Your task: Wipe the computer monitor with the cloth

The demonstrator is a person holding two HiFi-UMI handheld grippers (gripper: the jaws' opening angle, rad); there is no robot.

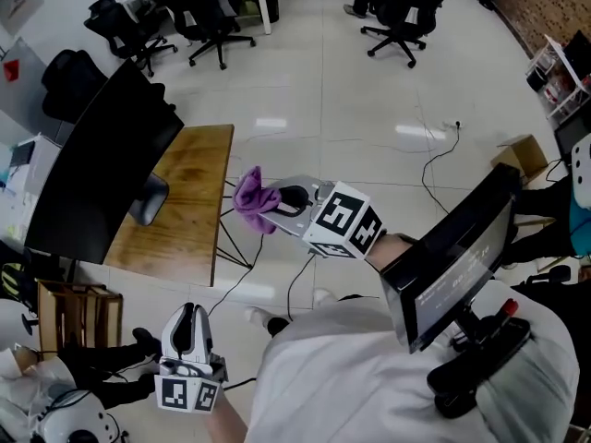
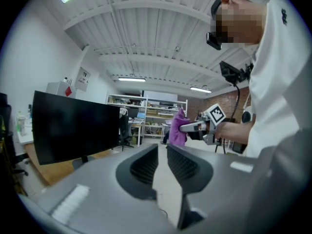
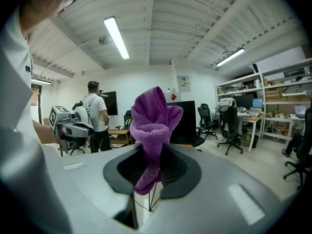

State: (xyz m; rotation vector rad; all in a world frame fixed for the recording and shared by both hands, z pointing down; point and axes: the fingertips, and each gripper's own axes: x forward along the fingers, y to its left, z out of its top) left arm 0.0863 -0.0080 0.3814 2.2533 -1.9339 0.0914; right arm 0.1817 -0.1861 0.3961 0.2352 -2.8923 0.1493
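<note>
The black monitor [image 1: 102,164] stands on a small wooden table [image 1: 189,220] at the left, its screen dark; it also shows as the monitor [image 2: 73,130] and, behind the cloth, the monitor [image 3: 184,121]. My right gripper [image 1: 277,212] is shut on a bunched purple cloth [image 1: 254,199], held in the air just right of the table's near corner and apart from the screen. The cloth [image 3: 153,118] sticks up from between the right gripper [image 3: 152,152] jaws. My left gripper [image 1: 189,330] hangs low near the floor; the left gripper [image 2: 162,147] jaws stand almost together with nothing between them.
Black office chairs [image 1: 208,12] stand at the back. A second dark screen on a stand [image 1: 452,257] is close at the right. Cables [image 1: 434,164] run over the floor beside a cardboard box [image 1: 522,155]. A wooden crate [image 1: 74,317] sits left. A person [image 3: 97,113] stands far off.
</note>
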